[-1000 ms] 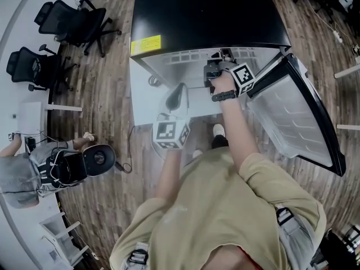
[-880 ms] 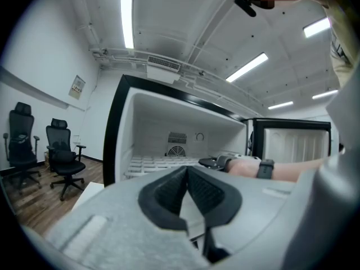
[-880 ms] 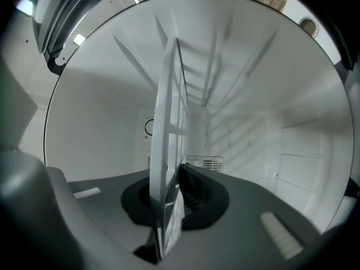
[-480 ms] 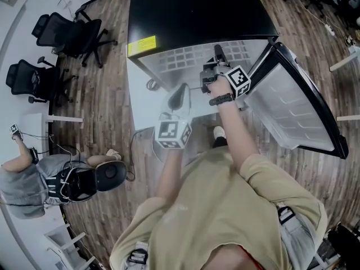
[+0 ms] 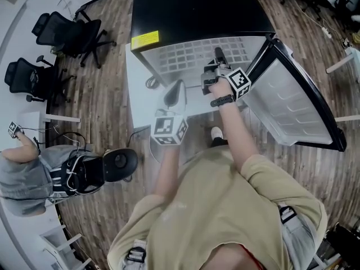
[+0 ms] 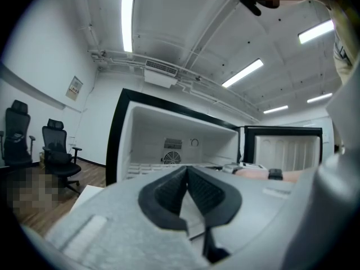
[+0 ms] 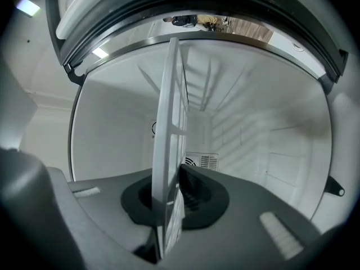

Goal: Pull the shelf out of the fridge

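- Two risks are judged most likely: a slip of the grip, and a jam of the shelf (image 5: pixel 191 55) in its side rails.
- A slip could be caused by the narrow hold. Only the front edge of the thin white grid is pinched, at a single point, so it might be stripped free by a sharp tug.
- A jam could be caused by that one-point pull, by which the shelf may be skewed inside the fridge (image 5: pixel 197 10). A tilt may follow once the rails are cleared, since no support is given from below.
- The open door (image 5: pixel 292 103), seen at 2 o'clock from the person in the head view, could be struck by the shelf's corner if the pull is angled that way.
- The right tool (image 5: pixel 217 55) is clenched on the shelf's front edge. In the right gripper view the grid is seen edge-on, squeezed between the dark pads (image 7: pixel 195 194).
- The left tool (image 5: pixel 176 91) is closed on nothing. It is held at 8 o'clock of the right one, apart from the shelf, and aimed toward the fridge interior.
- The shelf is seen lying in the fridge's mouth at 12 o'clock, seemingly partly drawn out.
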Demonstrator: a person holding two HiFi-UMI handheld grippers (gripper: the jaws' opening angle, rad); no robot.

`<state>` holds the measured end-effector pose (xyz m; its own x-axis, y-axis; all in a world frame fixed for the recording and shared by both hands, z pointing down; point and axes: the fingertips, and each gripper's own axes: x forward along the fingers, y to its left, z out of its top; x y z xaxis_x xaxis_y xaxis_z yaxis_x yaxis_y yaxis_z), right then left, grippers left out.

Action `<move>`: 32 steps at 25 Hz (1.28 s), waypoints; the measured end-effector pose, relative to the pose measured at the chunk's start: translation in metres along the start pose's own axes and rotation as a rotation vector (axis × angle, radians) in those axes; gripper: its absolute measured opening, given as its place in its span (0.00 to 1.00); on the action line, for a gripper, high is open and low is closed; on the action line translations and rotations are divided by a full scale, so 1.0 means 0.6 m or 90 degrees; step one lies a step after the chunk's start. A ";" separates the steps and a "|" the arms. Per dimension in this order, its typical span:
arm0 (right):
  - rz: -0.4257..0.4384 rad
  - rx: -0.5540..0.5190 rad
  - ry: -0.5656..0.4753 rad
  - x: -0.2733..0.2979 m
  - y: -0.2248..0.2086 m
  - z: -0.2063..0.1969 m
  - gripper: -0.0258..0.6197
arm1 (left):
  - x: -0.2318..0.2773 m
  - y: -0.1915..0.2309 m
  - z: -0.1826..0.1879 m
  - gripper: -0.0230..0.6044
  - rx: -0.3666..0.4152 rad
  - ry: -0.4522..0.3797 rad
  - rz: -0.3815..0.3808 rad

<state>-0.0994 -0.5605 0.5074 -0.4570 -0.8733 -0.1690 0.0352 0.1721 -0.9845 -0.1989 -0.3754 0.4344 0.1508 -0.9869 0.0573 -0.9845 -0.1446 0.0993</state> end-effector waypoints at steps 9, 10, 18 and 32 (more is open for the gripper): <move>0.004 -0.007 0.006 -0.043 0.011 -0.005 0.09 | -0.022 -0.020 0.000 0.04 -0.012 -0.003 -0.017; 0.003 -0.009 0.007 -0.048 0.012 -0.005 0.09 | -0.025 -0.023 0.000 0.04 -0.016 -0.004 -0.019; -0.002 -0.009 0.012 -0.071 0.027 -0.008 0.09 | -0.038 -0.029 0.006 0.04 -0.035 0.000 -0.029; -0.011 0.018 -0.016 -0.176 0.016 -0.015 0.08 | -0.112 -0.058 -0.015 0.04 -0.045 -0.007 -0.052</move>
<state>-0.0586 -0.4627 0.5164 -0.4346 -0.8875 -0.1533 0.0526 0.1449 -0.9880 -0.1740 -0.3034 0.4359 0.2291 -0.9728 0.0346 -0.9601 -0.2200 0.1726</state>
